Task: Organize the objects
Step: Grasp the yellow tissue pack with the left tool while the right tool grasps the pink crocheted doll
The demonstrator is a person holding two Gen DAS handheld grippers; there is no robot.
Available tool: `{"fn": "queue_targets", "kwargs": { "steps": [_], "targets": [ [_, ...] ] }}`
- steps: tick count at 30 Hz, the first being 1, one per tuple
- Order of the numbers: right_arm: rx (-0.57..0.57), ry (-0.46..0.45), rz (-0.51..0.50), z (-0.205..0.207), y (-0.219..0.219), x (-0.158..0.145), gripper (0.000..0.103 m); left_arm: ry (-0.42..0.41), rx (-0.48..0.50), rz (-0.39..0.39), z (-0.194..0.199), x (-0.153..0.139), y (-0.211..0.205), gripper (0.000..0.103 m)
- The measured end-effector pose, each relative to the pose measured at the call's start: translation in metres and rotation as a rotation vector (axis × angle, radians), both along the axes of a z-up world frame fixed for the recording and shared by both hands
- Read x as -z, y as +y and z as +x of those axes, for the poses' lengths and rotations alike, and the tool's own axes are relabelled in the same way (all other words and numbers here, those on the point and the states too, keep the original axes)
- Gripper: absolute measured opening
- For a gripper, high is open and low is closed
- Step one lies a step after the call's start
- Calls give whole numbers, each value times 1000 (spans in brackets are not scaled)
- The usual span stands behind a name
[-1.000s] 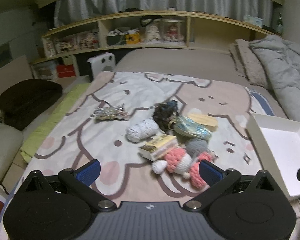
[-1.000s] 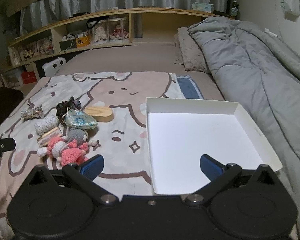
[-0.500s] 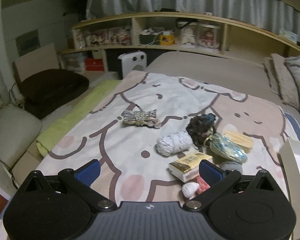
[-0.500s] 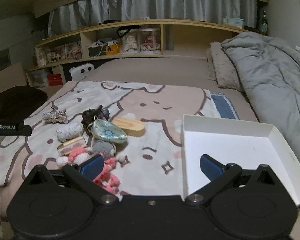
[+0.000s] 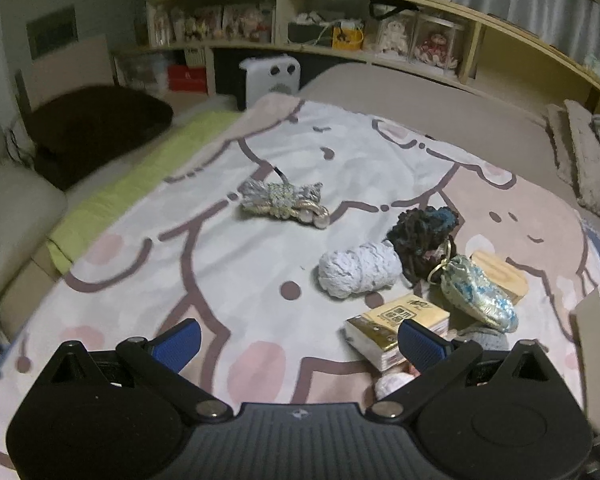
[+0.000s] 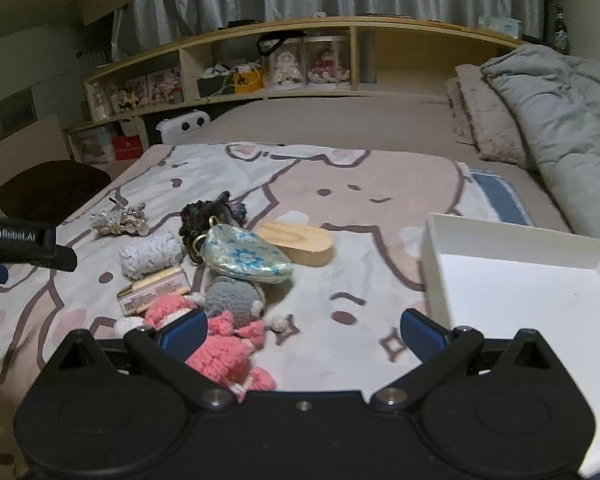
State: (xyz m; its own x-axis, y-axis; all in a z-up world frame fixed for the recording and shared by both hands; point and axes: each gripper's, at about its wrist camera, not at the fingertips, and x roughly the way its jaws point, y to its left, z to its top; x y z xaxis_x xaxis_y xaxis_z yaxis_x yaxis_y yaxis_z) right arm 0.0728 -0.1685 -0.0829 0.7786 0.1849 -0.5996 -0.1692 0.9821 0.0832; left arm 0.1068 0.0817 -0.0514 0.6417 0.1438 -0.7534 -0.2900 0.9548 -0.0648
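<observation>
Fingers [image 5: 420, 344] of both grippers spread, empty; the soft, light yarn ball [image 5: 358, 268] at one o'clock suits a mid-body pinch.

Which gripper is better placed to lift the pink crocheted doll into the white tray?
Probably the right gripper: open, the pink crocheted doll lies at its left fingertip and the white tray just to its right. The left gripper, also open, faces the bare blanket; the doll sits behind its right finger.

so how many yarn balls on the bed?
2: white yarn ball mid-blanket, dark yarn ball touching it just behind. More could hide in the clutter.
</observation>
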Motion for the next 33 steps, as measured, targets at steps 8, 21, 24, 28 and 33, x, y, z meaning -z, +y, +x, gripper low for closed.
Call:
{"fn": "queue_targets", "kwargs": {
  "steps": [8, 21, 24, 28, 33],
  "targets": [
    [-116, 54, 24, 17, 18, 27, 103, 14, 71, -133, 24, 15, -2, 102],
    [-231, 86, 26, 25, 37, 52, 94, 80, 62, -283, 65, 44, -20, 101],
    [-259, 91, 25, 26, 39, 55, 88, 97, 56, -286, 73, 46, -29, 101],
    [-316, 110, 35, 24, 42, 56, 68, 135, 40, -254, 82, 54, -36, 101],
    [-315, 119, -15, 15, 42, 45, 49, 188, -16, -235, 85, 68, -31, 95]
  ]
}}
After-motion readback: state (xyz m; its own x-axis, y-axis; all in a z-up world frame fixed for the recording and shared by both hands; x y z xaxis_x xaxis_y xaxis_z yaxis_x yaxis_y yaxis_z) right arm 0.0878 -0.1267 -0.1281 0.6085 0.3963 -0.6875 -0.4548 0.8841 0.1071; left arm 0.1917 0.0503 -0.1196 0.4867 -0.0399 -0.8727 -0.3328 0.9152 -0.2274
